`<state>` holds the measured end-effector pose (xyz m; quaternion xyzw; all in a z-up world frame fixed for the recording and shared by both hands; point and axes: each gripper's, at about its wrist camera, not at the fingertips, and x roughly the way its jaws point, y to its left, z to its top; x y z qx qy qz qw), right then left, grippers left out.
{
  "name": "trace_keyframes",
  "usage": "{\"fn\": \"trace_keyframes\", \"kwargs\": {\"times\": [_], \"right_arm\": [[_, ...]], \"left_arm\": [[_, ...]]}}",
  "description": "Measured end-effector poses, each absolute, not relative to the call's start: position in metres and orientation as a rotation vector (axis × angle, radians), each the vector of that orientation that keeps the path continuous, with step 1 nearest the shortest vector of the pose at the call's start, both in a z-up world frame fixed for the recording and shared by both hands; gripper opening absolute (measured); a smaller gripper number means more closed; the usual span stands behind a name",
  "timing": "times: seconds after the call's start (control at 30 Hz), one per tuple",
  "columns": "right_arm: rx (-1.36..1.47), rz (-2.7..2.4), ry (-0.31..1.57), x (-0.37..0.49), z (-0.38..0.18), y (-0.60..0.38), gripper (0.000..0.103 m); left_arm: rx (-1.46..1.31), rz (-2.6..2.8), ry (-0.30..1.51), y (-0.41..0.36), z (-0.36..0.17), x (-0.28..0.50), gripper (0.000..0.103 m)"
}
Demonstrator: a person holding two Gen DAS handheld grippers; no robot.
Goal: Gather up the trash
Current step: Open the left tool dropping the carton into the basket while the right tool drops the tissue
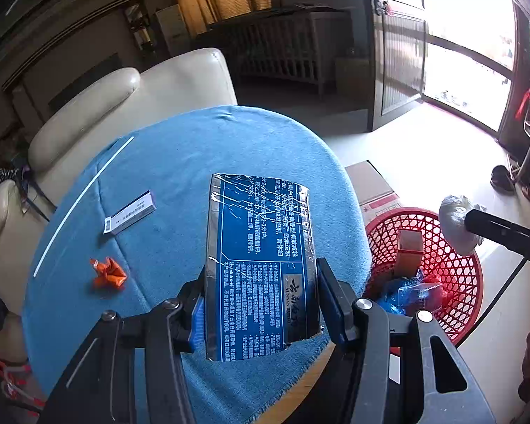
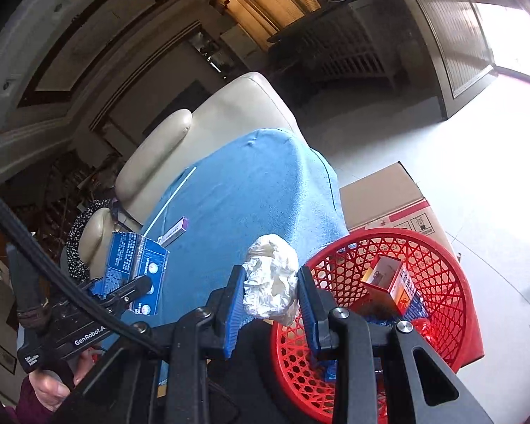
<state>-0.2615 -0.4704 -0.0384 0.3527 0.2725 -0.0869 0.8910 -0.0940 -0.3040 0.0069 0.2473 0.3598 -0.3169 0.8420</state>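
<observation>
Two handheld grippers each carry a piece of trash toward a red mesh basket on the floor beside a round table under a blue cloth. Nearest the lens, the left gripper is clamped on a flattened blue carton with white print, held above the table's near edge. The right gripper is clamped on a crumpled white wad, which hangs just at the basket's rim on the table side.

Judging from this, the step in hand is the carry to the basket; next, each gripper needs to be over the opening before its jaws part.

Further out on the cloth lie an orange wrapper, a small white box and a thin white strip, all not yet collected. Behind the table stands a cream armchair.

Items inside the basket overlap and are hard to tell apart, and its near rim is cut off behind the gripper.
</observation>
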Motion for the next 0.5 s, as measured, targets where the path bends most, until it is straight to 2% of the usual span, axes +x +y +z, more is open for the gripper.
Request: {"fn": "trace_keyframes", "kwargs": {"times": [0.5], "right_arm": [[0.761,-0.202,0.551,-0.276,-0.041,-0.483,0.032]], "left_arm": [[0.596,-0.718,0.750,-0.331,0.002,-0.110,0.055]]}}
